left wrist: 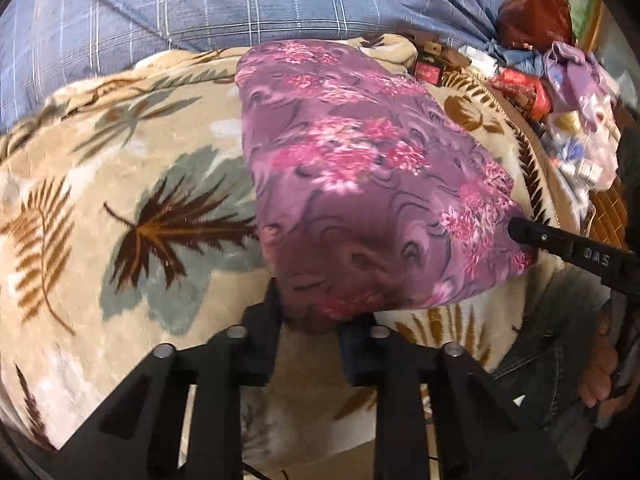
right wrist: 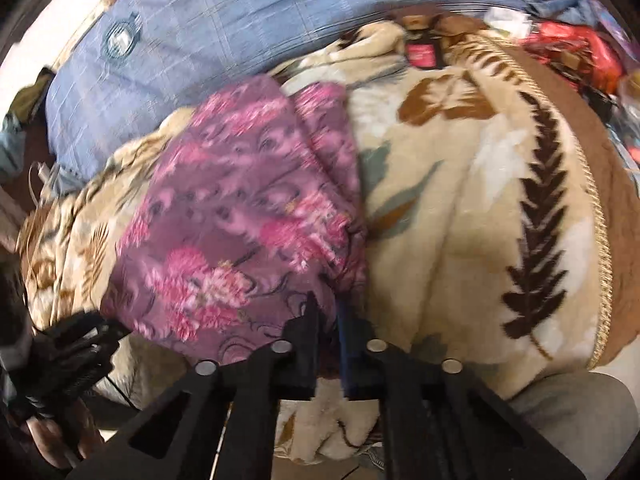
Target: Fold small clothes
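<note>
The small garment (left wrist: 360,168) is purple cloth printed with pink flower clusters and dark swirls. It lies spread on the leaf-patterned blanket (left wrist: 120,184), stretching lengthwise from the blanket's near edge toward the blue checked bedding (left wrist: 200,4) behind. One long side shows a doubled, rumpled edge.
</note>
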Demonstrator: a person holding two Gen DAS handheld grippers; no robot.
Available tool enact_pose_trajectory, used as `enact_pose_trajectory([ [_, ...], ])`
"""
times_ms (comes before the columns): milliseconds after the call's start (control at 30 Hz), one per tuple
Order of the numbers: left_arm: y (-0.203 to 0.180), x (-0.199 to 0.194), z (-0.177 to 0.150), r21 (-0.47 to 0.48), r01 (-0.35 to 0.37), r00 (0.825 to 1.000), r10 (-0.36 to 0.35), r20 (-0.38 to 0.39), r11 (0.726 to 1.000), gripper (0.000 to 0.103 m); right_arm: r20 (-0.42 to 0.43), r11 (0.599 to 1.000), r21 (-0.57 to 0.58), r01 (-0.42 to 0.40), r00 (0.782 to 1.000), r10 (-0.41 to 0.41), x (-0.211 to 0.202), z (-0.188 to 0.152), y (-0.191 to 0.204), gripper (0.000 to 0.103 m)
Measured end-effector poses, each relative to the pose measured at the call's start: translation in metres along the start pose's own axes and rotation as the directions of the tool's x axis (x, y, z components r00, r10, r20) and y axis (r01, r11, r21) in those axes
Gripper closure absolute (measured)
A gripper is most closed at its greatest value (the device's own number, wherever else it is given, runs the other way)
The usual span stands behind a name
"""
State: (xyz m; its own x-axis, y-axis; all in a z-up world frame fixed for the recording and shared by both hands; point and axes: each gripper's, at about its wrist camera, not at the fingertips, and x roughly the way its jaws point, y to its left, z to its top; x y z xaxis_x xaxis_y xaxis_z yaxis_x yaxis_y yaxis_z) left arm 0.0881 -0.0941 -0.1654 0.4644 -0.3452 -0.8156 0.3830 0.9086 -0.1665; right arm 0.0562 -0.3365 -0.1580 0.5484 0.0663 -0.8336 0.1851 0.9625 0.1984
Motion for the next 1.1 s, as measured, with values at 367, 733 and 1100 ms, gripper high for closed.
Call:
enact_pose_trajectory([
  [367, 0.029, -0.049, -0.007, -0.131, 0.234, 0.971, -0.238, -0.017, 0.963, 0.044, 0.005, 0.999, 0.003, -0.053, 0.999, 0.053, -0.019, 0.003, 0.001, 0.042],
  [733, 0.083, 0.013, 0.107, -0.322, 0.292, 0.948, -0.316, -0.026, 0.901, 0.031, -0.101, 0.941, -0.006, -0.338, 0.937, 0.336, 0.038, 0.165, 0.002, 0.022],
  [1100, 0.118, 0.114, 0.163, -0.538, 0.345, 0.896, -0.441, -0.056, 0.769, 0.031, -0.152, 0.825, 0.277, -0.494, 0.825, 0.545, 0.121, 0.170, -0.046, 0.030],
])
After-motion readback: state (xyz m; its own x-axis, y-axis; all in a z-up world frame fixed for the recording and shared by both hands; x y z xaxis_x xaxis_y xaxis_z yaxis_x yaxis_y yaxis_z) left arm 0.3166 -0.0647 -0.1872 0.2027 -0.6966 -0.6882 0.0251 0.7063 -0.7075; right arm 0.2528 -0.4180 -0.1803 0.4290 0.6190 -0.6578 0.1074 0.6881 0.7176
